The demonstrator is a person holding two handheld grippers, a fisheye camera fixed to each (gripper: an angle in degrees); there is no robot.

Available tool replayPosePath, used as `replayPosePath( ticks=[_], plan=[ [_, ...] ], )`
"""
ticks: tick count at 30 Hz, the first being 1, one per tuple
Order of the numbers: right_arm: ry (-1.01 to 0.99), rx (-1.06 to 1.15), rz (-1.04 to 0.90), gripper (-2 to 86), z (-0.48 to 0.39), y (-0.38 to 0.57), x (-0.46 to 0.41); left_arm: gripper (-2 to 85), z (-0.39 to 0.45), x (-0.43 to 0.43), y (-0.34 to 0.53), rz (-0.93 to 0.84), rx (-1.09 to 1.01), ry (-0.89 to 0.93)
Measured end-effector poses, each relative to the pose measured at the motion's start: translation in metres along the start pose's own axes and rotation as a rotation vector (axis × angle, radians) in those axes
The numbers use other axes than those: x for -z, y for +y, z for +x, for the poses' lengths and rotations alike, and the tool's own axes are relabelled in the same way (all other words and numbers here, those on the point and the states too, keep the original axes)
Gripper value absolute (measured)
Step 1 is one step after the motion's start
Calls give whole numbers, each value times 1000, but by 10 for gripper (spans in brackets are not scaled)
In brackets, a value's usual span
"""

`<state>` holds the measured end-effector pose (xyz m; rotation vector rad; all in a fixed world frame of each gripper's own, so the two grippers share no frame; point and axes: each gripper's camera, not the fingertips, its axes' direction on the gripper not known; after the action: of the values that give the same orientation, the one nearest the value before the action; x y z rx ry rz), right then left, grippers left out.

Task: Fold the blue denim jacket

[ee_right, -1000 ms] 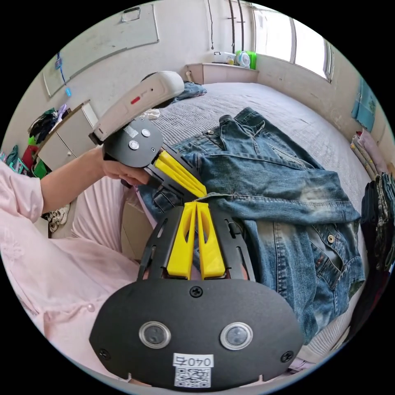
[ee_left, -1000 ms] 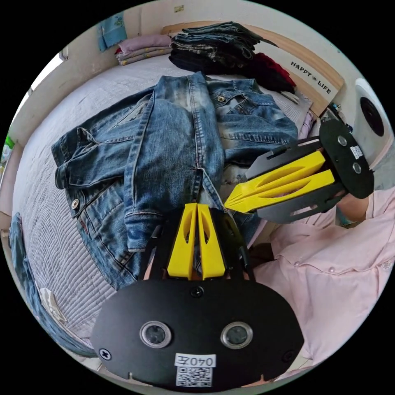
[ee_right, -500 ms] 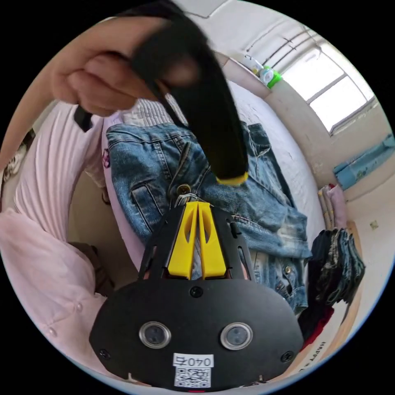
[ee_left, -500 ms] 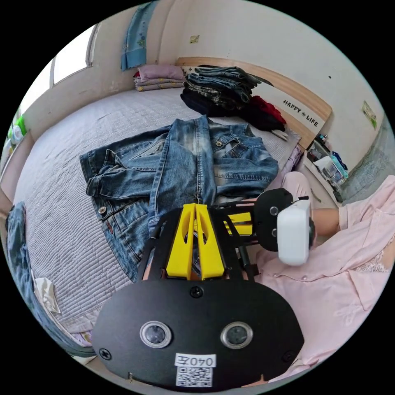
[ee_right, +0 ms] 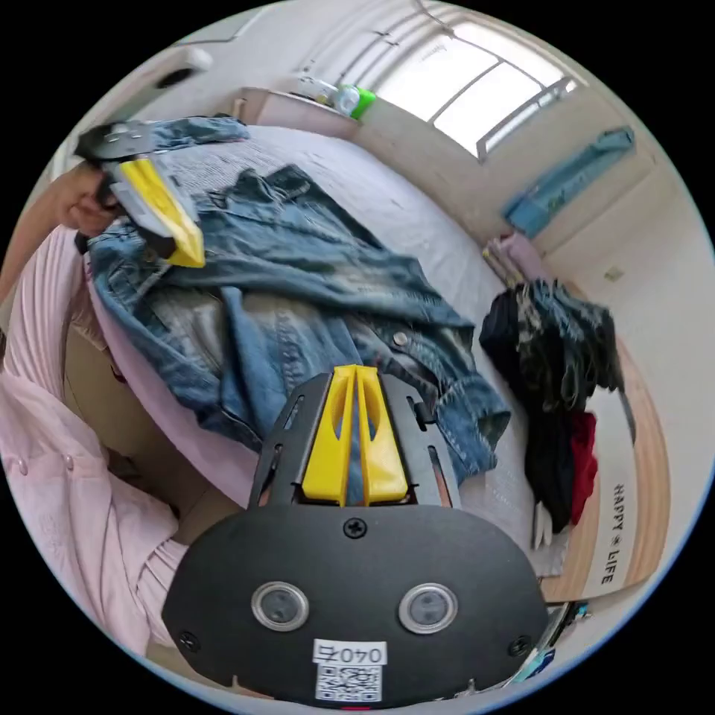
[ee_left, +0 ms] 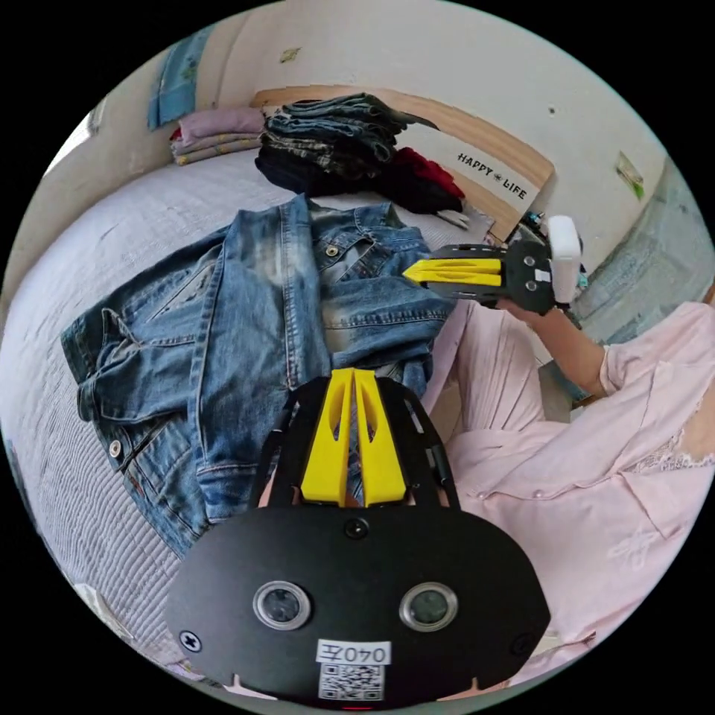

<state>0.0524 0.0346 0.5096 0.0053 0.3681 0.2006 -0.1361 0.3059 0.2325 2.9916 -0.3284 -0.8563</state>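
Observation:
The blue denim jacket lies spread on the grey bed, front up, with one sleeve folded lengthwise down its middle. My left gripper is shut and hovers over the near hem with nothing between its jaws. In the right gripper view the jacket stretches away to the upper left, where the left gripper hangs just above its edge. My right gripper is shut and empty over the jacket's near side. In the left gripper view the right gripper floats by the jacket's right edge.
A pile of folded dark clothes and a red garment sit against the wooden headboard. Folded lilac bedding lies at the far corner. The person's pink clothing is at the bed's near edge. A window is beyond.
Both grippers were close together at the folded sleeve's cuff near the hem. They have since pulled apart, the right one out to the jacket's side. The jacket lies as before.

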Motion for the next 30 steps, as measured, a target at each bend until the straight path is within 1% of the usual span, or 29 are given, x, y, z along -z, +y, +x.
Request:
replayPosePath(
  ticks=[2, 3, 4, 5, 6, 7, 8, 9, 11, 12, 14, 15, 17, 18, 20, 23, 26, 28, 30],
  plan=[
    [-136, -50, -197, -10, 37, 9, -36, -9, 26, -22, -14, -47, -113, 10],
    [-195, -51, -282, -10, 44, 11, -49, -9, 39, -44, -19, -128, -161, -9],
    [-273, -70, -416, -10, 57, 18, -71, -9, 44, -57, -19, -182, -171, -30],
    [-325, -125, -386, -10, 73, 22, -70, -9, 48, -84, -17, -316, -174, -70],
    [-323, -154, -406, -10, 81, 22, -69, -9, 51, -96, -10, -328, -173, -85],
    [-278, -175, -420, -10, 90, 21, -62, -9, 52, -92, -8, -302, -172, -84],
    [-230, -190, -371, -10, 93, 17, -45, -9, 56, -90, -6, -337, -179, -69],
    [-227, -188, -334, -10, 93, 15, -35, -9, 61, -82, -5, -332, -182, -63],
    [-347, -135, -191, -9, 83, 3, -2, -9, 69, -71, -4, -266, -188, -81],
    [-390, -117, -161, -9, 78, -1, 4, -9, 72, -71, -6, -249, -182, -111],
    [-540, -49, -62, -9, 60, -15, 17, -9, 72, -80, -8, -227, -160, -175],
    [-569, -25, -44, -9, 54, -17, 19, -9, 71, -92, -9, -242, -135, -182],
    [-601, 80, -41, -6, 34, -24, 27, -9, 75, -110, -4, -287, -131, -149],
    [-589, 114, -37, -5, 29, -23, 30, -9, 81, -108, -1, -262, -160, -174],
    [-541, 287, -34, 11, 13, -19, 41, -9, 87, -103, 2, -277, -181, -181],
    [-466, 440, -65, 43, 8, -21, 46, -9, 89, -97, 8, -280, -183, -198],
    [-437, 589, -114, 80, 10, -30, 53, -9, 85, -102, 15, -312, -173, -225],
    [-470, 666, -157, 83, 12, -34, 58, -9, 82, -101, 17, -290, -152, -203],
    [-485, 685, -175, 70, 19, -39, 62, -9, 79, -103, 18, -278, -131, -177]
  ],
)
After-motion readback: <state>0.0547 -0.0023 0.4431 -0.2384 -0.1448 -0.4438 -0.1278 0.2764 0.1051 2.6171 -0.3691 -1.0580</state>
